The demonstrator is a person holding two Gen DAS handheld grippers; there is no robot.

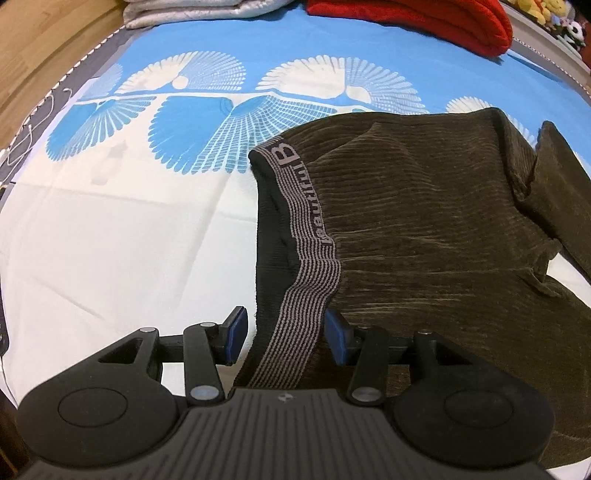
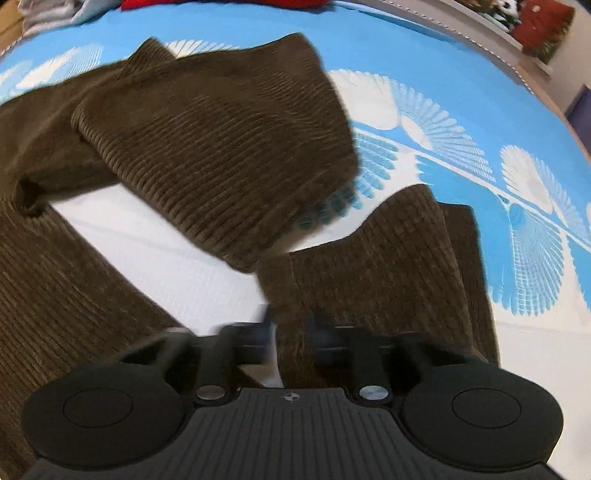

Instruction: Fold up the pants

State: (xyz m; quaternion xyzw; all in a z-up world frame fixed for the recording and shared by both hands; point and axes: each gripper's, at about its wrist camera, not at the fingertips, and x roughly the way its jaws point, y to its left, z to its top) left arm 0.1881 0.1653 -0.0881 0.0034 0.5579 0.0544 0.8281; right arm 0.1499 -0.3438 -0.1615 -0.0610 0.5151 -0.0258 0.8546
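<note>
Dark olive ribbed pants [image 1: 424, 221] lie on a blue and white patterned bed sheet [image 1: 129, 221]. Their striped grey waistband [image 1: 306, 229] runs down between the fingers of my left gripper [image 1: 284, 332], whose blue pads stand apart on either side of the band. In the right wrist view both pant legs [image 2: 221, 147] spread over the sheet. My right gripper [image 2: 291, 332] is closed on the hem of the nearer leg [image 2: 376, 266], and the view is motion-blurred.
A red garment [image 1: 413, 18] and a folded light grey cloth [image 1: 192, 13] lie at the far edge of the bed. Stuffed toys [image 1: 554, 18] sit on a shelf at the far right. A wooden floor [image 1: 33, 55] shows at the left.
</note>
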